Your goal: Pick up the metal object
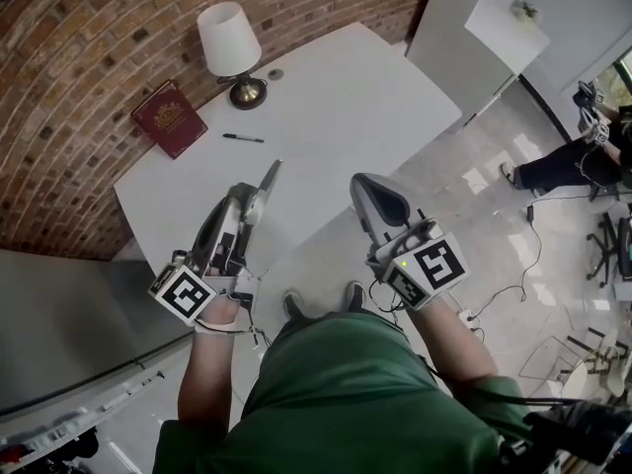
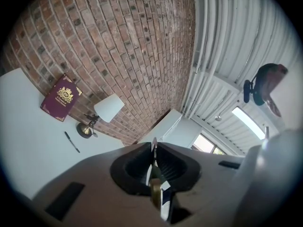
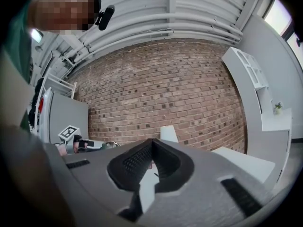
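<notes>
My left gripper hangs above the near edge of the white table, tilted up toward the brick wall. Its jaws are shut on a thin metal object. A brass-coloured part of that object shows in the gap behind the pads, and a sliver pokes out at the tips. My right gripper is beside it, off the table's near right edge, shut with nothing between its pads. The left gripper also shows low on the left of the right gripper view.
On the table stand a white-shaded lamp with a small round disc next to it, a dark red book and a black pen. A grey cabinet is at left, a white shelf unit behind, and a seated person at right.
</notes>
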The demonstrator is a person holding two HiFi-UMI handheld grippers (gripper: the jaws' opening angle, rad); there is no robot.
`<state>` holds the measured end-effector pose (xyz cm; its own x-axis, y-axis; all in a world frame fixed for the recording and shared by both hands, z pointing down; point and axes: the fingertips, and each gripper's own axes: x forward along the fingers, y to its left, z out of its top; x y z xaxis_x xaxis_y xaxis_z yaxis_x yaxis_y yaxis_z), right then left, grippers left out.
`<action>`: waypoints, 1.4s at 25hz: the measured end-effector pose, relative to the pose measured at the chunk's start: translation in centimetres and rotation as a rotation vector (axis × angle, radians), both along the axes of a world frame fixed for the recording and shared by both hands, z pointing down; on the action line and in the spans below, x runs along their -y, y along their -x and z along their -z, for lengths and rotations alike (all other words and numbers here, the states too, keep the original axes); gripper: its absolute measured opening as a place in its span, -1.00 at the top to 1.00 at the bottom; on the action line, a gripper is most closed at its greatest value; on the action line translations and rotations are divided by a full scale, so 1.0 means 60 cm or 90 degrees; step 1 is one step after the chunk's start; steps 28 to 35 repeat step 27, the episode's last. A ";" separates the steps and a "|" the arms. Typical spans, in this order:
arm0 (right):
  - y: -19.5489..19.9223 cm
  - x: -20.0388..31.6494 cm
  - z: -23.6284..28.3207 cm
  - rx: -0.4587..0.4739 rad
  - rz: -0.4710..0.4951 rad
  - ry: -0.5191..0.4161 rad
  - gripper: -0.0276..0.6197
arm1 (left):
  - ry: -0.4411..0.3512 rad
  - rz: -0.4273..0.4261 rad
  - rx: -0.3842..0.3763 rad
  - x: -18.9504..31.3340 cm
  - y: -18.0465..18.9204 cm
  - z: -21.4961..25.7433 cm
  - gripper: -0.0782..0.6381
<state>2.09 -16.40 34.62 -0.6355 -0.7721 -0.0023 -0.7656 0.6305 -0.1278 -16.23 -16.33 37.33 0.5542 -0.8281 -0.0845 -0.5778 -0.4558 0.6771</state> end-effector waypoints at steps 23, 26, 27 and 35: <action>0.010 -0.004 -0.010 -0.004 0.007 0.018 0.91 | 0.011 -0.009 0.019 0.005 0.010 -0.023 0.70; 0.015 -0.006 -0.009 -0.007 0.006 0.019 0.91 | 0.014 -0.011 0.015 0.006 0.013 -0.024 0.70; 0.017 -0.007 -0.009 -0.007 0.005 0.019 0.91 | 0.014 -0.012 0.013 0.006 0.014 -0.023 0.70; 0.017 -0.007 -0.009 -0.007 0.005 0.019 0.91 | 0.014 -0.012 0.013 0.006 0.014 -0.023 0.70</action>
